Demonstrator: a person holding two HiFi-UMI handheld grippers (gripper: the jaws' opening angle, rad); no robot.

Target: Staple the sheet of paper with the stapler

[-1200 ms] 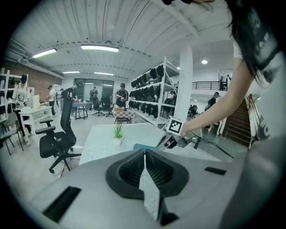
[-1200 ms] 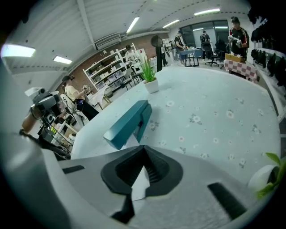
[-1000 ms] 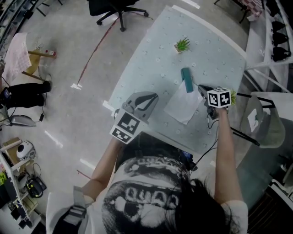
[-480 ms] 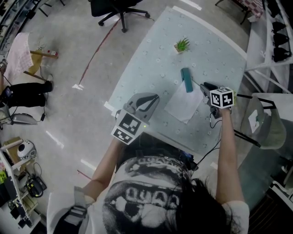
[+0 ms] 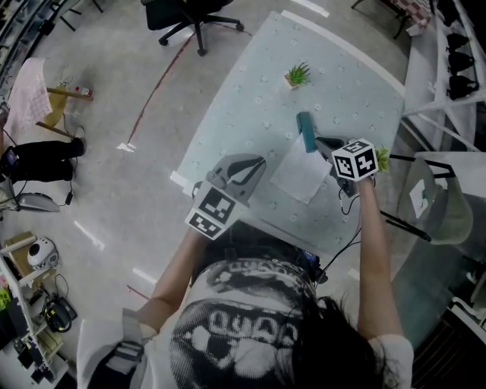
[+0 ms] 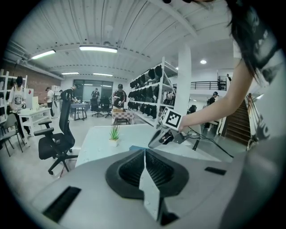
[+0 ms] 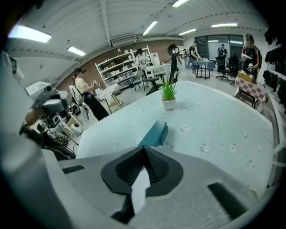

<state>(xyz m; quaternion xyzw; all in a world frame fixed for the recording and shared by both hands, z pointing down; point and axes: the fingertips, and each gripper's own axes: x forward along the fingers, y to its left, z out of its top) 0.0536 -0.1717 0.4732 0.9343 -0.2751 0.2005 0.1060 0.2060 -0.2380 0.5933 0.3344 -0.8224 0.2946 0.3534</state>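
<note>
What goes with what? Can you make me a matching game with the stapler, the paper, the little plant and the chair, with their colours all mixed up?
Things
1. stapler
2. paper
3. plant
4. chair

Colours
A. black
B. green
C. white
D. blue-green

Right pairs: 1-D, 2-C, 3-B, 4-A.
</note>
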